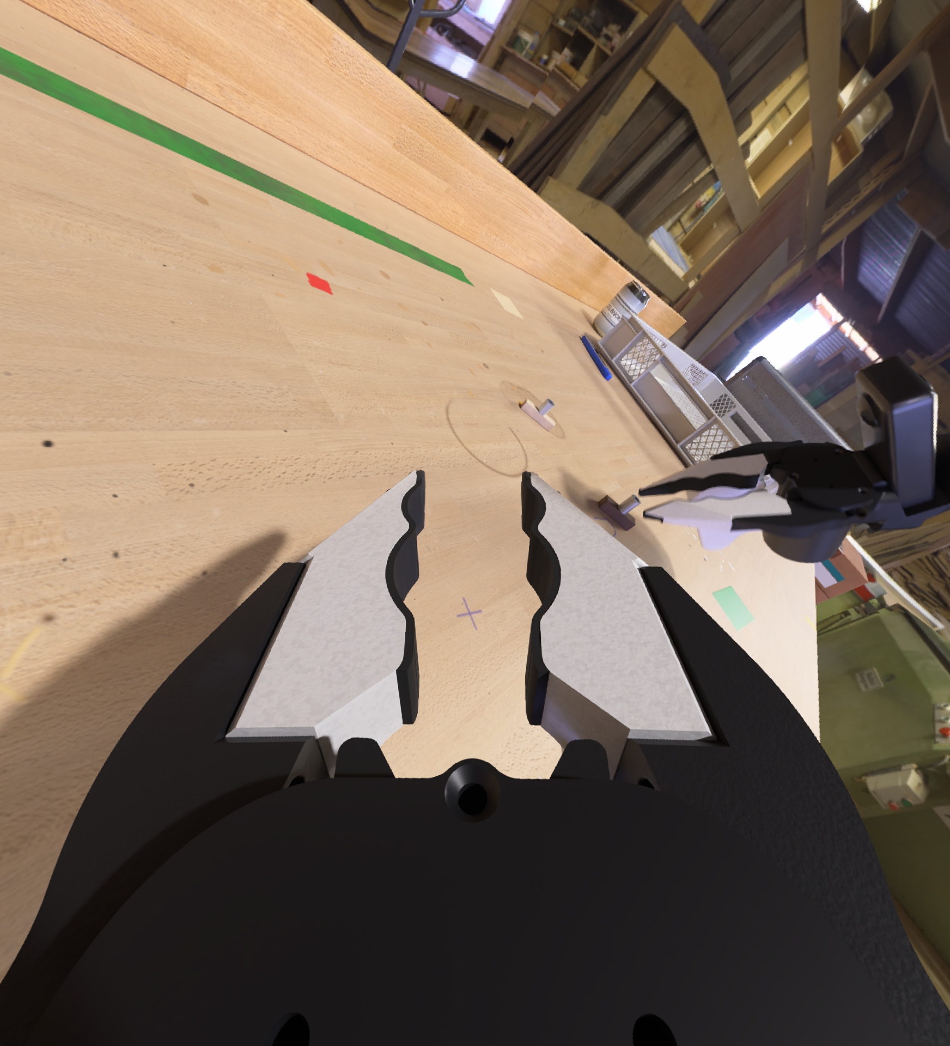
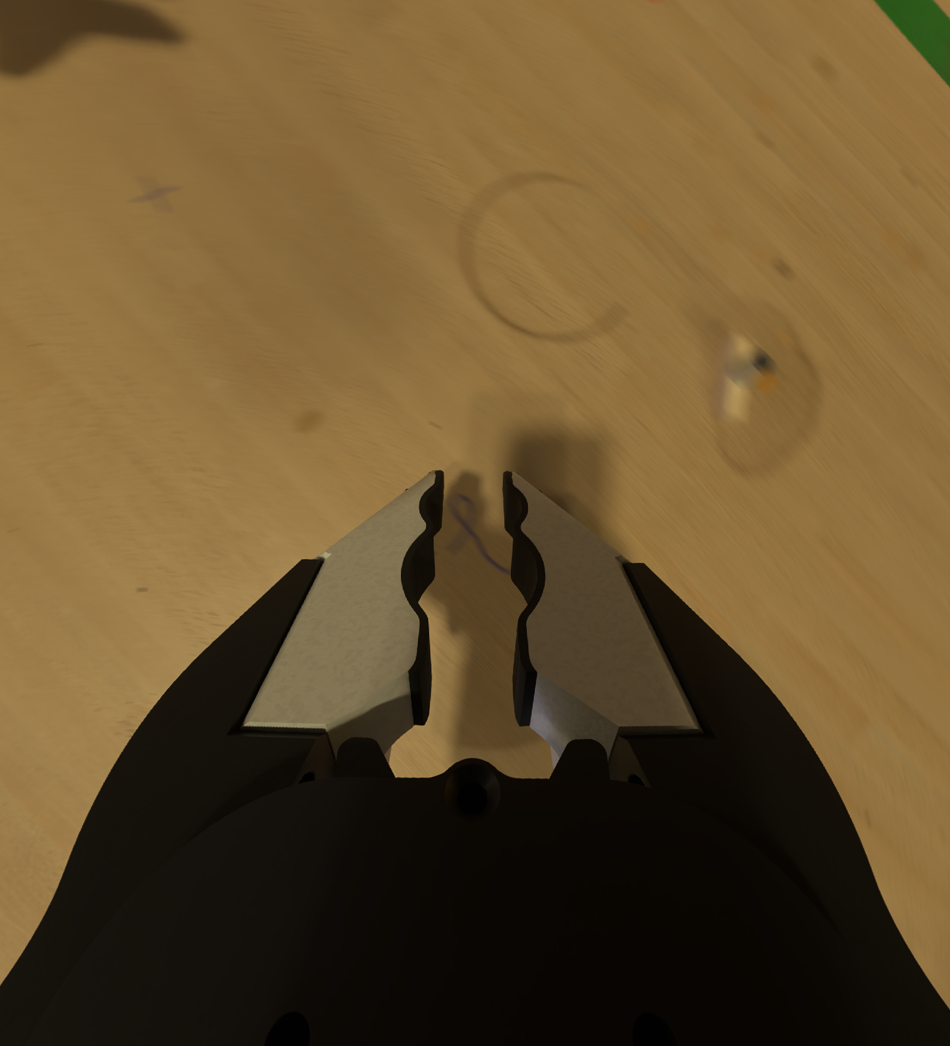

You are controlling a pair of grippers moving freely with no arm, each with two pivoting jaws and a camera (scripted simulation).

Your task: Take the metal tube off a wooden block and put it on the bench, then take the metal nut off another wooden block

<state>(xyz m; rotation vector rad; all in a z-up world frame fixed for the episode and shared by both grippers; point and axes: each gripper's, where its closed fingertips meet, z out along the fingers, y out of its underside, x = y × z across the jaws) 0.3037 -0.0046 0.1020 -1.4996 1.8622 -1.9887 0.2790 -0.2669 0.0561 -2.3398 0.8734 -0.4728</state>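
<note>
In the left wrist view a dark wooden block lies on the bench with a short metal tube on it. Farther off, a pale wooden block carries a grey metal nut. My left gripper is open and empty, well short of both blocks. My right gripper has its fingertips right beside the tube, with its jaws apart. In the blurred right wrist view my right gripper is open and empty. The pale block and nut lie ahead to its right. The tube does not show there.
White mesh crates, a white jar and a blue pen line the bench's far edge. A green tape stripe, a red patch, a pencilled ring and a cross mark the wood.
</note>
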